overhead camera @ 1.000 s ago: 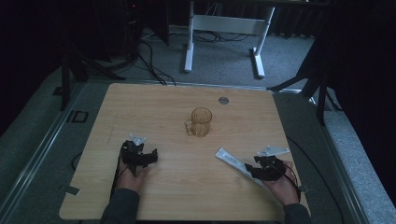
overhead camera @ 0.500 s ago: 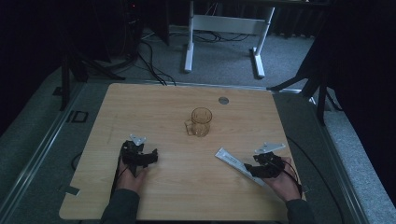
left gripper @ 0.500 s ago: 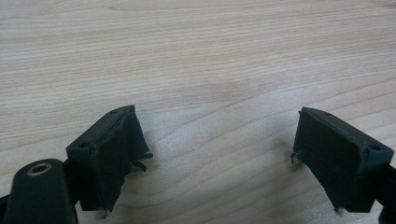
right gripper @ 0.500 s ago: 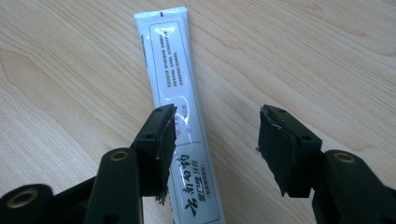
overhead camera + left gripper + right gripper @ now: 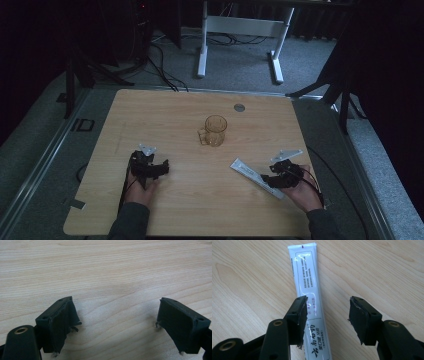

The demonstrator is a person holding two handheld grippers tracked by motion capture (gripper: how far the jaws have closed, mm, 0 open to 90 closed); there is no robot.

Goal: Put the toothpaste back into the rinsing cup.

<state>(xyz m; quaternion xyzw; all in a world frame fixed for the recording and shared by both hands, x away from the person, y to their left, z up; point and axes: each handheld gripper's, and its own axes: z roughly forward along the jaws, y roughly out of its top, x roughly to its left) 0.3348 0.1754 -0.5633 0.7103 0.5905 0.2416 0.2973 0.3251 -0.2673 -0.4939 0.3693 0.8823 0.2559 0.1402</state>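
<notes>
Black hand-held grippers (image 5: 150,167), dark sleeves (image 5: 129,220)

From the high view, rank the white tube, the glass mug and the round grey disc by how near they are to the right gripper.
1. White tube: lying flat just left of the right gripper, under its fingers.
2. Glass mug: mid-table, farther forward and to the left.
3. Round grey disc: near the table's far edge.

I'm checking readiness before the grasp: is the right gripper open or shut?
Open. The right gripper has its jaws spread apart above the white tube, which lies flat on the table, ungripped.
</notes>
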